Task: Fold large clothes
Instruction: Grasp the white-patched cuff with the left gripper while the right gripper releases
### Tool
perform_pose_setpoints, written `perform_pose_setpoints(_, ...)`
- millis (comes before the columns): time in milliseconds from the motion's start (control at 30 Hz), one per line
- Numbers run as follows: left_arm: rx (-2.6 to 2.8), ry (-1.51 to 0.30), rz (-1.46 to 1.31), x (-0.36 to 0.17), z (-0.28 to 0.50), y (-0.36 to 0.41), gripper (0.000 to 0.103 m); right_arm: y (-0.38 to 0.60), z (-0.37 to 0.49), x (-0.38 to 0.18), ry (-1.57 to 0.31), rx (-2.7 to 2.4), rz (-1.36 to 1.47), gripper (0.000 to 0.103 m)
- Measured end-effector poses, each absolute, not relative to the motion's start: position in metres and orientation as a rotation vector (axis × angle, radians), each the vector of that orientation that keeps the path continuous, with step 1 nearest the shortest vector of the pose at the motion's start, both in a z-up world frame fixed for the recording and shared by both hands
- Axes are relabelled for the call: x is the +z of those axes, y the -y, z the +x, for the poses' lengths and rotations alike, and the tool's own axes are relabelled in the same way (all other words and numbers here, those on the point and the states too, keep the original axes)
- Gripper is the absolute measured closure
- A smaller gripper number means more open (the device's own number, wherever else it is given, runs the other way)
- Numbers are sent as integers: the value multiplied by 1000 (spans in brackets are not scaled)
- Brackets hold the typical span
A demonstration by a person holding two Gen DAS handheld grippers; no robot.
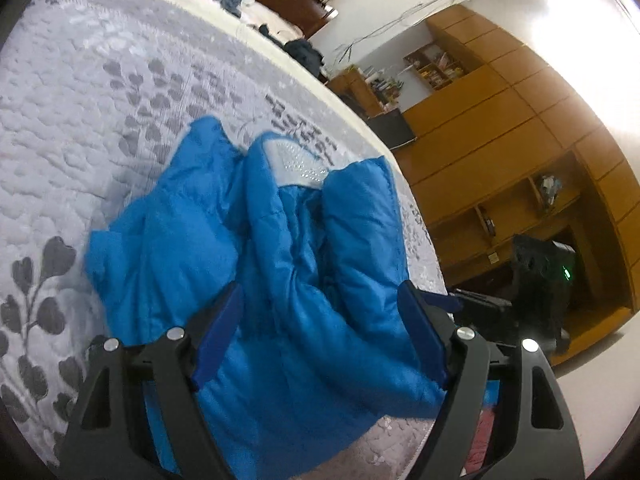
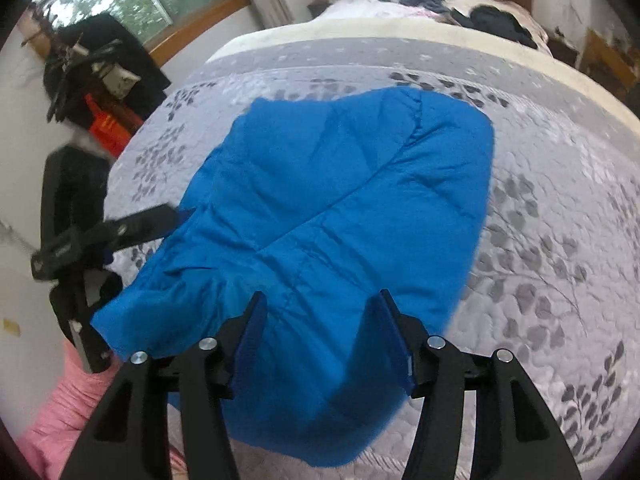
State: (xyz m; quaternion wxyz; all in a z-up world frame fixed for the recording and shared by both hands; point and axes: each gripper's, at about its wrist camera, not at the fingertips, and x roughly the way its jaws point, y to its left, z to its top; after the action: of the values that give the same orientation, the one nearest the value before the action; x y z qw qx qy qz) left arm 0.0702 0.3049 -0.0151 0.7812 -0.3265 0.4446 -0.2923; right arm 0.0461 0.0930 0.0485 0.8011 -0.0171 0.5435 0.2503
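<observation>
A blue padded jacket point(image 1: 280, 248) lies bunched on a grey leaf-patterned bedspread point(image 1: 80, 120), close to the bed's near edge, as two hand-held grippers hang over it with jaws spread wide and nothing clamped between them. Seen from the left gripper point(image 1: 320, 328), the garment runs straight ahead from the fingers, its folds rising in ridges toward a pale lining patch point(image 1: 298, 162) at the far end, with the bed's edge and wooden shelving point(image 1: 520, 200) off to the right. From the right gripper point(image 2: 320, 332) the jacket point(image 2: 340, 208) looks smoother and broader, its long axis stretching away and slightly rightward from the jaws, a stitched seam point(image 2: 400, 160) running up the middle. In that view, the left gripper point(image 2: 120, 228) shows at the jacket's left margin, its tip apparently at the cloth's edge, though contact cannot be confirmed. Both tools sit at the near end of the garment, above the fabric rather than beside it, and neither is plainly closer. The fold looks only partly made, and the next grasp likely depends on each open jaw dropping onto the near hem directly beneath it. A pink sleeve point(image 2: 72, 408) shows at the lower left of the right-hand view.
</observation>
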Motion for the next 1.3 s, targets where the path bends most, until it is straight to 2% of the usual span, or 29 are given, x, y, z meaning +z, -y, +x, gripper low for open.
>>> perform_pose_setpoints(267, -701, -943, -672, -5, 87, -285, 24, -110, 43, 35, -1143, 608, -53, 45)
perform_pose_setpoints(600, -701, -1011, -526, -3, 119, -243, 24, -87, 43, 31, -1116, 654, 3, 45)
perform_pose_setpoints(767, -627, -1045, -473, -9, 133, -232, 52, -82, 40, 31, -1090, 654, 4, 45)
perform_pose_setpoints(967, -589, -997, -457, -5, 126, -231, 74, -58, 31, 38, -1061, 696, 103, 45)
perform_pose_setpoints(1067, -609, -950, -484, 4, 117, -237, 82, -42, 23, 45, -1031, 681, 146, 45)
perform_pose_setpoints(1300, -716, -808, -502, 50, 84, -251, 87, 2, 19, 52, -986, 611, 257, 43)
